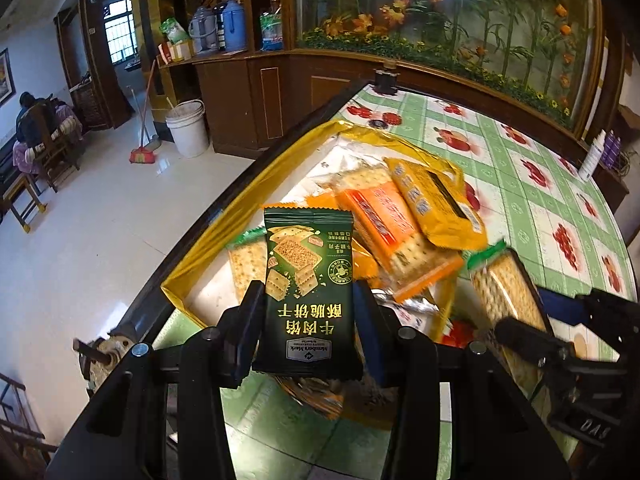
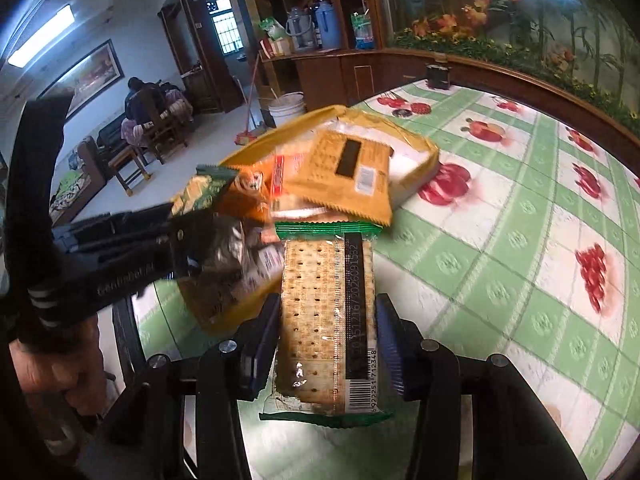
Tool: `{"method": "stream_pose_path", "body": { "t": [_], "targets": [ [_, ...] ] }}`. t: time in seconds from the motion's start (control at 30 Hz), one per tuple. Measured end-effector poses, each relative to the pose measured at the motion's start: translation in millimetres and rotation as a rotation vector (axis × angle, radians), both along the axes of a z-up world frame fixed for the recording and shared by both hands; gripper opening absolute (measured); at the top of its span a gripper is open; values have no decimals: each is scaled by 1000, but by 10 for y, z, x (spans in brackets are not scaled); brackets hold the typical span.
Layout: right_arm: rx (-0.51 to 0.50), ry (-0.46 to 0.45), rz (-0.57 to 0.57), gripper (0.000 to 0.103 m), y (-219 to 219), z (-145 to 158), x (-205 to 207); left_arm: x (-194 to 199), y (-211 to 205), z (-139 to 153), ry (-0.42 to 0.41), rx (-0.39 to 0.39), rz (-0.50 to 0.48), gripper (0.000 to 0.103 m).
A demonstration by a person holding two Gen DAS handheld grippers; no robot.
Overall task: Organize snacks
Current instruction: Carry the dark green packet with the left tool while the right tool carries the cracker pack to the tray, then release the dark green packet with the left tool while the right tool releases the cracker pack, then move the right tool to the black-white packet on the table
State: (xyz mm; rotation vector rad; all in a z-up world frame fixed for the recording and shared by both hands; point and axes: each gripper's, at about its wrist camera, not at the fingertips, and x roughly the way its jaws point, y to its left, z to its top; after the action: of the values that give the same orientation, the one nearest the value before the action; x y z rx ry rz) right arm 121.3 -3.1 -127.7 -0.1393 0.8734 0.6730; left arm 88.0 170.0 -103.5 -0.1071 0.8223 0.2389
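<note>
Now my left claw (image 1: 308, 320) is pinched shut on a dark green snack pack (image 1: 308, 276). The pack stands up between the two pads, long side pointing straight ahead of the claw. Just past its top lies the yellow tray (image 1: 208, 252), full of cracker packs. So the tray is right in front of this claw and a bit below it.

My right claw (image 2: 324, 344) is pinched shut on a long cracker pack (image 2: 326, 304) with green ends. Its long side also points straight ahead. The tray (image 2: 420, 160) sits ahead of this claw and a little to its left. The tabletop (image 2: 500, 240) is under both.

I think my left claw is nearer the tray, so its pack could go in first.
</note>
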Motion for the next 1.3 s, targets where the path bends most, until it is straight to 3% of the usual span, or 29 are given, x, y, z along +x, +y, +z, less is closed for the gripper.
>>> {"method": "stream_pose_path", "body": {
  "t": [0.23,0.37,0.47,0.53,0.63,0.83,1.0,1.3],
  "targets": [
    [48,-7,25,47,506,148,616,286,228,41,0,-46,32,43],
    [60,14,20,48,755,148,954,500,306,-42,45,-99,41,43],
    [80,26,9,51,789,160,1037,563,351,-82,70,-127,60,52],
    [102,7,5,55,708,220,973,516,350,-50,56,-119,77,67],
    [116,-30,-22,73,454,290,815,407,349,26,9,-118,89,78],
    [120,31,-12,75,-94,96,413,241,343,160,-49,-153,90,78],
    [8,70,-32,74,-336,-279,149,135,234,213,-53,-182,70,78],
    [80,93,-103,74,-722,-308,-81,-79,-484,137,6,-111,-82,78]
  ]
}}
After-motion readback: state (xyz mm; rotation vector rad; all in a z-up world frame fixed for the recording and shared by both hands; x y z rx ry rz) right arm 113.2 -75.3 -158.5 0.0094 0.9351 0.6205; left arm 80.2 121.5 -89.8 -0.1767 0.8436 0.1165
